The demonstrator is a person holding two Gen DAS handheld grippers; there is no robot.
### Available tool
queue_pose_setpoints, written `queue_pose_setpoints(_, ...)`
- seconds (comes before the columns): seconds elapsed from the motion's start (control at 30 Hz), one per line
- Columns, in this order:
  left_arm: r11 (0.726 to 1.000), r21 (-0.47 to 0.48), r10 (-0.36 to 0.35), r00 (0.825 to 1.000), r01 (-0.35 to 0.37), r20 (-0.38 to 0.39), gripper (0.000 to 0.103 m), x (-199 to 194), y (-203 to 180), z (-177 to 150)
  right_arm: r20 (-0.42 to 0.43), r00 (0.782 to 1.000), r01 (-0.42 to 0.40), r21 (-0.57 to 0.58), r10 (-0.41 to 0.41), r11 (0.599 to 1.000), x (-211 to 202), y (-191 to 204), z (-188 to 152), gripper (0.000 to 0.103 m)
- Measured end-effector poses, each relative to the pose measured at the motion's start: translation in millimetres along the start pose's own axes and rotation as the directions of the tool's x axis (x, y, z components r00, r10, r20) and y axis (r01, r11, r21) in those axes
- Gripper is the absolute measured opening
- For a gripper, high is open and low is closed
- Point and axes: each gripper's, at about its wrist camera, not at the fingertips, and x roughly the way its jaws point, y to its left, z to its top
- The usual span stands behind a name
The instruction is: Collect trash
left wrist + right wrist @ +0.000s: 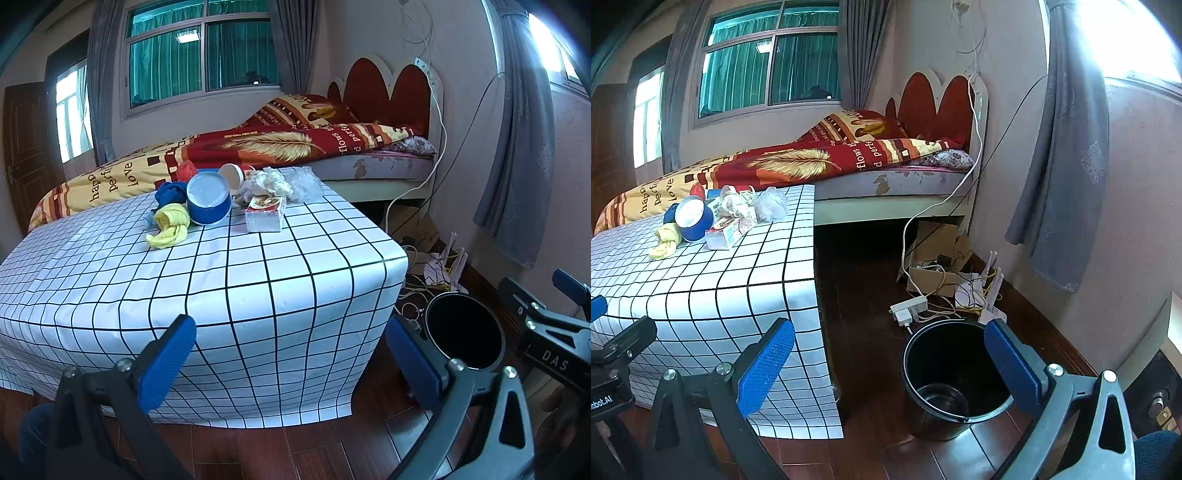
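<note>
Both grippers hang spread and empty, low before the table: left gripper (291,354), right gripper (890,362). The black bin (955,376) stands on the floor beside the table (258,280), probably handy for drops. Trash clusters at the far end: blue cup (207,201), crumpled tissues (267,182), small box (265,214).

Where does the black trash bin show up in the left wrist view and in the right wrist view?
Left wrist view: the black trash bin is at lower right, on the floor past the table corner, partly behind a gripper finger.
Right wrist view: the bin is at lower centre-right, on the wood floor.
Shared landmark: the blue bowl on the checkered tablecloth.
</note>
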Motion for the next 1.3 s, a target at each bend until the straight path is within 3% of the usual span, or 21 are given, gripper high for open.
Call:
queue_pose_setpoints(0.83, 1.0, -0.003, 0.001, 1.0, -0.001, -0.004, 0.103, 0, 2, -4, -0.007, 1.0, -0.001, -0.004, 0.001, 1.0, 0, 2, -1, 0.103)
queue_pose_setpoints(1.03, 1.0, -0.013, 0.011, 1.0, -0.011, -0.005, 0.103, 4, 10, 0, -0.029, 0.999, -0.035, -0.011, 0.034, 0.999, 6, 4, 0, 0.103)
queue_pose_setpoints(1.3, 0.992, -0.052, 0.118, 0.993, -0.118, 0.001, 0.103, 23, 55, 21, -0.085, 0.988, -0.139, -0.095, 0.131, 0.986, 33, 37, 15, 0.103)
